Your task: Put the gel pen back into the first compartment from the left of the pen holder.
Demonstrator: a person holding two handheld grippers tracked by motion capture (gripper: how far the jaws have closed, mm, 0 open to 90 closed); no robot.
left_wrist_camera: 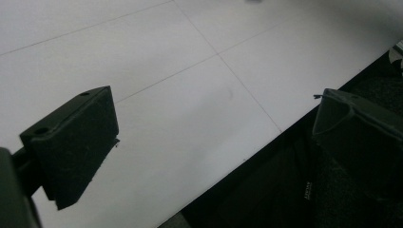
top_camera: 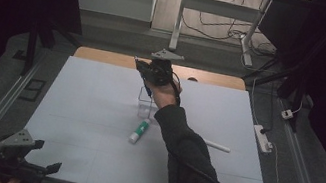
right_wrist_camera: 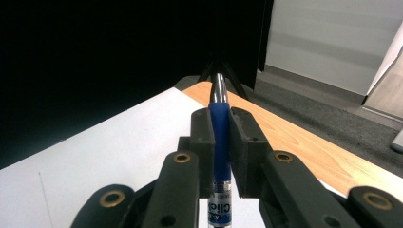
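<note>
Nearest to the high camera, at the lower left corner of the worktop (top_camera: 96, 110), the left tongs (top_camera: 45, 157) rested in the person's hand, with the jaws standing wide apart and nothing between them. Seen from the left gripper view, those same jaws framed bare white sheet and the dark edge beyond it. Farther away, near the back edge of the white sheet, the right tongs (top_camera: 147, 71) were held above the surface, and the dark sleeve (top_camera: 186, 151) reached across the middle of the worktop. Its jaws were closed firmly on a blue pen (right_wrist_camera: 219, 137), and the silver tip of the pen stuck out past the pads, toward the wooden strip (right_wrist_camera: 294, 137) behind the sheet. Just under this hand stood a small clear container (top_camera: 145, 99). A white and green marker (top_camera: 139, 131) lay near the container, and a white stick (top_camera: 216, 145) lay a little further right, partly behind the sleeve.
</note>
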